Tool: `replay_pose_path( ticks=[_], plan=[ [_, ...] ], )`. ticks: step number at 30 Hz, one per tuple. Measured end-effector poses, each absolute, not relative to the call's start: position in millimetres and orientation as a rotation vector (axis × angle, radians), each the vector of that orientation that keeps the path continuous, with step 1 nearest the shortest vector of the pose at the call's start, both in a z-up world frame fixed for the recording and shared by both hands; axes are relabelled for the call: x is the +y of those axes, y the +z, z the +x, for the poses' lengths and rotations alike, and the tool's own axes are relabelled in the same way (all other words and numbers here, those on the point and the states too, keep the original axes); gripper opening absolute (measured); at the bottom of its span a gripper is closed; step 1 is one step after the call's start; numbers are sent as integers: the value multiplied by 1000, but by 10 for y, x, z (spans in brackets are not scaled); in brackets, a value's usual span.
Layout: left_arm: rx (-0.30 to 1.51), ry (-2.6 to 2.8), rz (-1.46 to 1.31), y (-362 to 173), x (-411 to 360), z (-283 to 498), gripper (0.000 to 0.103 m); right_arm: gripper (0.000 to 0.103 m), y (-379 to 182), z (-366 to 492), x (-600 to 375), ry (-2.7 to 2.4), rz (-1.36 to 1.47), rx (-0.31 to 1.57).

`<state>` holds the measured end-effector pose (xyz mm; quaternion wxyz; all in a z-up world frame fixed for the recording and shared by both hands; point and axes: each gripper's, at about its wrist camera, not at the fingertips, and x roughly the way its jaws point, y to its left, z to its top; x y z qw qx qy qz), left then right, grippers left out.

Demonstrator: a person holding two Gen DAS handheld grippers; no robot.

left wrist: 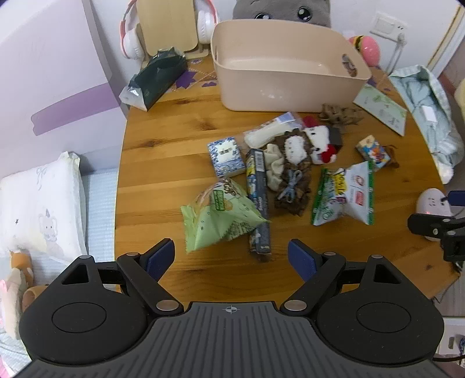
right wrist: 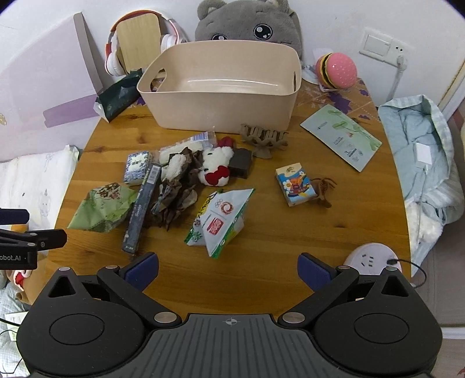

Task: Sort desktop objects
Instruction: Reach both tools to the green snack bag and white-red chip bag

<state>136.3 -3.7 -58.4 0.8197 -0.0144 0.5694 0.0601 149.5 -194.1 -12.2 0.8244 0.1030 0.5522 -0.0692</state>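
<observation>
A beige bin (left wrist: 284, 72) (right wrist: 221, 87) stands empty at the back of the round wooden table (left wrist: 162, 162) (right wrist: 261, 276). In front of it lies a heap: a green snack bag (left wrist: 218, 218) (right wrist: 101, 209), a long dark box (left wrist: 258, 200) (right wrist: 142, 209), a blue-white packet (left wrist: 226, 157) (right wrist: 136, 167), a white plush toy (left wrist: 316, 139) (right wrist: 216, 165), brown fabric (left wrist: 293, 186) (right wrist: 177, 200), a white-green snack bag (left wrist: 345, 194) (right wrist: 223, 221) and a small colourful box (left wrist: 373, 152) (right wrist: 295, 184). My left gripper (left wrist: 232, 258) is open and empty, above the table's near edge by the green bag. My right gripper (right wrist: 228, 270) is open and empty, near the white-green bag.
A green-print card (left wrist: 380, 109) (right wrist: 340, 136) and a brown wooden holder (right wrist: 263, 138) lie right of the bin. A dark tissue pack (left wrist: 157, 78), headphones (left wrist: 130, 35), a grey plush (right wrist: 250, 23) and a pink toy (right wrist: 338, 69) stand behind. Light-blue clothing (right wrist: 421, 151) drapes over the right edge; a power strip (right wrist: 372, 258) sits near it.
</observation>
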Motion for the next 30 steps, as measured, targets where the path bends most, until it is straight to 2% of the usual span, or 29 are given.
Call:
replay_pose_path(
  ticks=[30],
  plan=[
    [1324, 186, -186, -1465, 317, 2169, 85, 103, -1134, 2366, -2234, -92, 376, 1295]
  ],
)
